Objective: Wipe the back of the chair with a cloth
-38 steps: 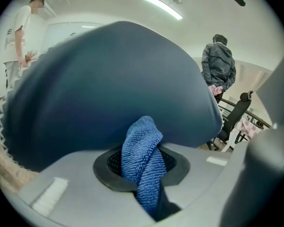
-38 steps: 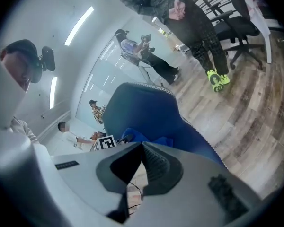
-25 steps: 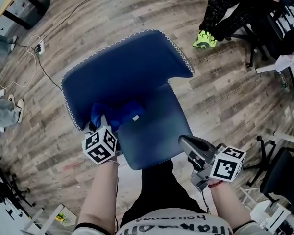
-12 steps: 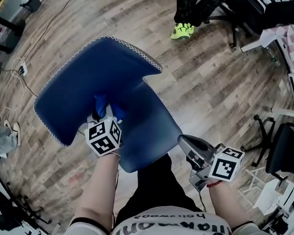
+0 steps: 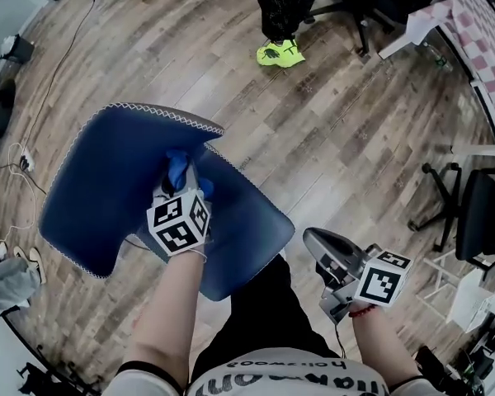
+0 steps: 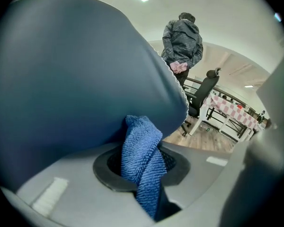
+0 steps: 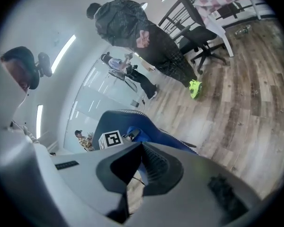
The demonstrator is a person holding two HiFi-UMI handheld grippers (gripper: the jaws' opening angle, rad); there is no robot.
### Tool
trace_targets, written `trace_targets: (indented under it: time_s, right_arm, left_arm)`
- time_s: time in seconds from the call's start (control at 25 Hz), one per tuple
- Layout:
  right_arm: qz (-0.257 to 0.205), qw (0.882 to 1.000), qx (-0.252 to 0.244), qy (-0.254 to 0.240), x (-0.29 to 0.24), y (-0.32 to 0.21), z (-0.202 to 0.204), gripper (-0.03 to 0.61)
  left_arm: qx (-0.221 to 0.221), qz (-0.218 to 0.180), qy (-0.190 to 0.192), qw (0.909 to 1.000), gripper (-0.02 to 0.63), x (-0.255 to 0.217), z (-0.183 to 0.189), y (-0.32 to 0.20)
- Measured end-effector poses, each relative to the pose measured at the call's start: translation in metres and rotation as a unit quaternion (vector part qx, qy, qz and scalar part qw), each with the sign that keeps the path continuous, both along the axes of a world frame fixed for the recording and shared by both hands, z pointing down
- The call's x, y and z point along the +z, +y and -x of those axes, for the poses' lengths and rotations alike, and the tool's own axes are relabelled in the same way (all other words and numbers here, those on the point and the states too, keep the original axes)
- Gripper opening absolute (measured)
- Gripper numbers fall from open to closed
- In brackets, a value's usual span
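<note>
**Desk:** What is your left tool doing?

**Operator:** My left tool [image 5: 178, 178] is clenched on the blue cloth [image 6: 143, 161]. A fold of it stands up between the jaws, and its upper end presses against the chair back [image 5: 107, 190]. I pinch it low down so the free end bunches into a pad I can rub with.

**Desk:** Where on the back is it?

**Operator:** In the head view the cloth sits near where the back meets the seat [image 5: 246, 225], just below the white-stitched edge [image 5: 161, 115]. The back spreads away to my left, so I reach down onto it from above. I can't tell for certain which face this is.

**Desk:** And the right one?

**Operator:** My right tool [image 5: 318, 250] is closed on nothing. I hold it out over the wooden floor [image 5: 355, 139], well apart from the chair. I judge that leaves the wiping arm free room.

**Desk:** How far along are you?

**Operator:** Mid-wipe, I'd say. Most of the blue surface lies beyond the cloth, so long strokes toward the far edge are what it calls for.
</note>
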State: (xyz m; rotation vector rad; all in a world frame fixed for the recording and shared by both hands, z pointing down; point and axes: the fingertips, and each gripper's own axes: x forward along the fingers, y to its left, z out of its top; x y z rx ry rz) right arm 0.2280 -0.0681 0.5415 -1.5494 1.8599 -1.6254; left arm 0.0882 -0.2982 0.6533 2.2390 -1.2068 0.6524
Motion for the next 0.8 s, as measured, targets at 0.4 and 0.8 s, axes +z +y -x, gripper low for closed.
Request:
trace_targets:
  time_s: [0.4,0.8]
  right_arm:
    - [0.005,1.000,0.015,-0.009,0.007,0.004,-0.015,0.015]
    - [0.006,0.999,-0.028,-0.018,0.013,-0.009,0.005,0.015]
  left_arm:
    - [0.078,0.001,0.041,0.9961,0.074,-0.008,-0.068,0.015]
    - [-0.129,0.074,0.022,0.9886,0.074,0.037,0.080,0.015]
